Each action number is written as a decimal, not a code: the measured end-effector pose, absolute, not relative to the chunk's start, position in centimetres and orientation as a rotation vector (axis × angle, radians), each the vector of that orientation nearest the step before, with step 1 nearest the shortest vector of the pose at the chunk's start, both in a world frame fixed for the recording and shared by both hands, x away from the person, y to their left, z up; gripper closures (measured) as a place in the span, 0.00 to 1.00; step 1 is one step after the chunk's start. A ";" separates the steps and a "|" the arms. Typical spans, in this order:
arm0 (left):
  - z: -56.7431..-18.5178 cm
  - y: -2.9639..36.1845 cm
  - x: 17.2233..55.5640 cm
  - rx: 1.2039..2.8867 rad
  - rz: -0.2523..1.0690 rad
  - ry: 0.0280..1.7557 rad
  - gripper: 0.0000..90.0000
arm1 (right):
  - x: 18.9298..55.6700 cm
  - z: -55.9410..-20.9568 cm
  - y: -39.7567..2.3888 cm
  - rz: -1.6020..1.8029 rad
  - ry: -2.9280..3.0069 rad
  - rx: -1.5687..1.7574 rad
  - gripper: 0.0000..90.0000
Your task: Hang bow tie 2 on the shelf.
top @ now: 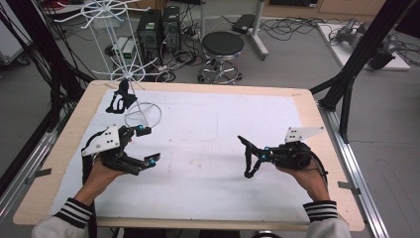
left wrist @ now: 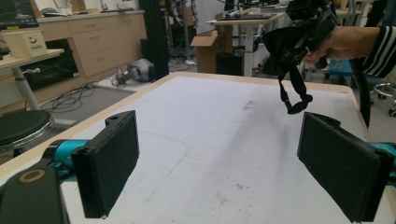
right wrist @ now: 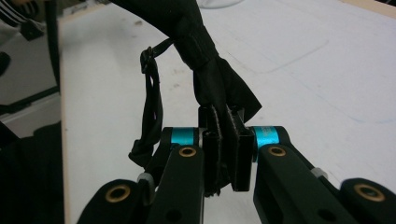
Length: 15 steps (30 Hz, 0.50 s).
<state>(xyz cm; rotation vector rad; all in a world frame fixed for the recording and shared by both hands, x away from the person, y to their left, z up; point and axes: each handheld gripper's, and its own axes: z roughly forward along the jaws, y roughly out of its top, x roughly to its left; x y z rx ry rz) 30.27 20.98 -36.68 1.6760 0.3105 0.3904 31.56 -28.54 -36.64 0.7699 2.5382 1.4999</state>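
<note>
My right gripper [top: 264, 154] hovers over the right half of the white mat [top: 208, 129], shut on a black fabric piece with a thin strap [top: 249, 158] that dangles from its jaws. In the right gripper view the pads [right wrist: 240, 140] pinch the black fabric [right wrist: 210, 79] and its strap loop hangs to the left. My left gripper [top: 148, 145] is over the left part of the mat, open with nothing between its jaws. The left gripper view has both wide pads [left wrist: 109, 161] apart, and the right gripper [left wrist: 299, 37] with the hanging strap [left wrist: 292, 93] farther off.
A second black fabric item [top: 120, 99] lies at the mat's back left, beside a white wire ring [top: 142, 115]. A white wire rack [top: 111, 29] stands behind the table's back-left corner. A round stool [top: 223, 47] and cables sit on the floor beyond.
</note>
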 end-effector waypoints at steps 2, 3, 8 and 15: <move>-36.5 20.7 30.3 1.678 0.384 0.304 0.15 | 31.5 -36.6 -28.1 1.523 2.540 0.766 0.96; -36.5 20.5 30.3 1.678 0.384 0.298 0.15 | 31.5 -36.5 -27.9 1.534 2.540 0.769 0.96; -36.0 19.8 30.4 1.685 0.374 0.276 0.15 | 31.6 -36.5 -26.8 1.556 2.548 0.757 0.96; -35.4 18.8 30.5 1.691 0.362 0.244 0.15 | 31.8 -36.2 -25.1 1.612 2.542 0.718 0.96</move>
